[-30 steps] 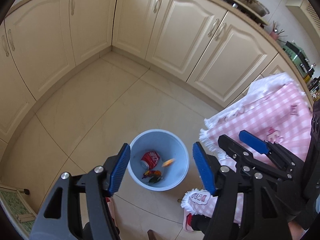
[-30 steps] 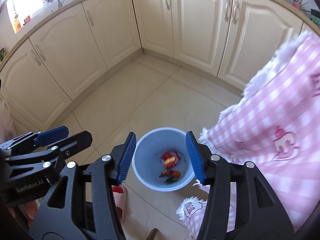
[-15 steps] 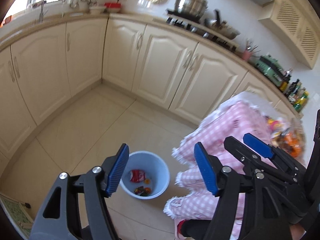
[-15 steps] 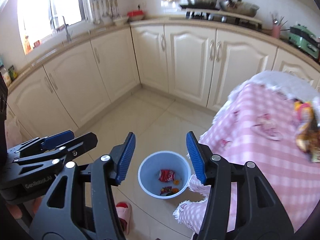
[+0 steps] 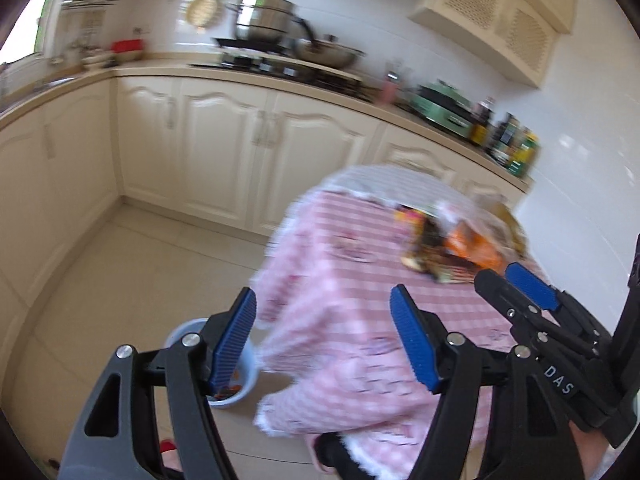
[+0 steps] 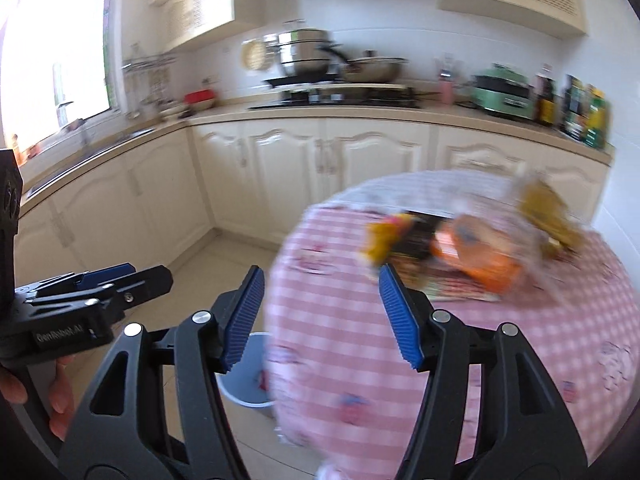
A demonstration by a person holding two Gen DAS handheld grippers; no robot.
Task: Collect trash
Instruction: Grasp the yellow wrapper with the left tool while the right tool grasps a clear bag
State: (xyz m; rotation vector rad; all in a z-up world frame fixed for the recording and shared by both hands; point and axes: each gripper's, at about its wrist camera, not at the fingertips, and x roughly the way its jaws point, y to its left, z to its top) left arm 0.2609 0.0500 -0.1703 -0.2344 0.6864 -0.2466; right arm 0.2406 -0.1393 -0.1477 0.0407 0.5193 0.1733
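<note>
A pile of wrappers and snack bags [image 5: 452, 244] lies on the round table with the pink checked cloth [image 5: 360, 320]; it also shows in the right wrist view [image 6: 460, 248], blurred. A light blue bin [image 5: 240, 392] stands on the floor beside the table, mostly hidden behind my left finger, with some trash inside; its rim shows in the right wrist view [image 6: 248, 392]. My left gripper [image 5: 324, 340] is open and empty above the table's near edge. My right gripper [image 6: 320, 316] is open and empty, also short of the pile.
Cream cabinets [image 6: 280, 168] run along the back and left, with a stove, pots [image 6: 304, 56] and bottles [image 6: 580, 108] on the counter. A green appliance [image 5: 444, 108] stands at the right. Tiled floor [image 5: 140, 264] lies left of the table.
Both grippers have swung up and away from the bin toward the table. The bin has dropped to the lower edge of both views and the pile of wrappers has come closer.
</note>
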